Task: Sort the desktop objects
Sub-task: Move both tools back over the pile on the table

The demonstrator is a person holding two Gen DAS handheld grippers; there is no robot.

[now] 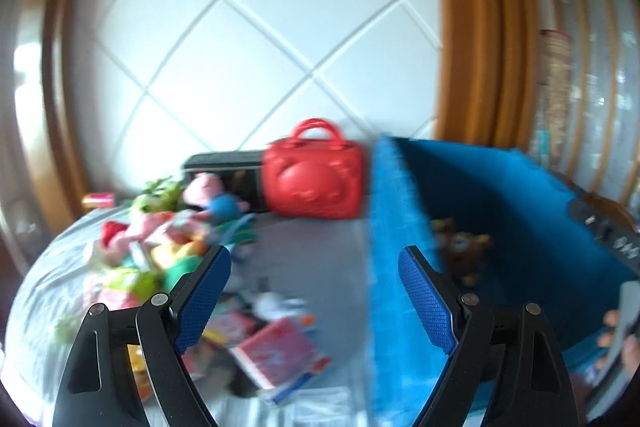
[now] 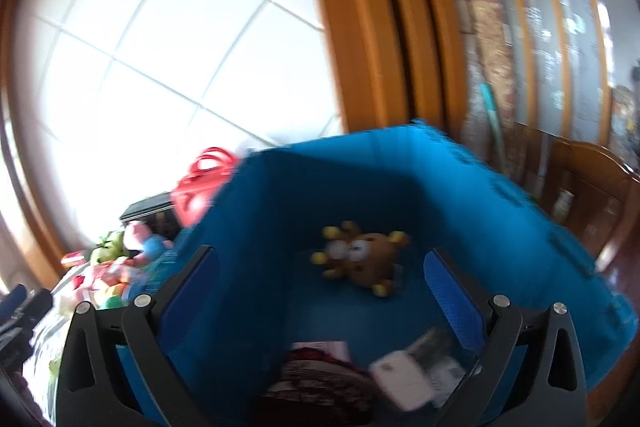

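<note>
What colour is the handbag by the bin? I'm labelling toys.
Red handbag, clearest in the left wrist view.

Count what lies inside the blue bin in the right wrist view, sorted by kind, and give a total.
Brown plush toy: 1
Dark red patterned item: 1
White and grey blurred item: 1
Total in the blue bin: 3

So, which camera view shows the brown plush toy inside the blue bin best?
The right wrist view: the brown plush toy lies unobstructed on the floor of the blue bin, eyes and yellow tips visible. The left wrist view shows it only dark, blurred, partly behind the bin wall.
</note>
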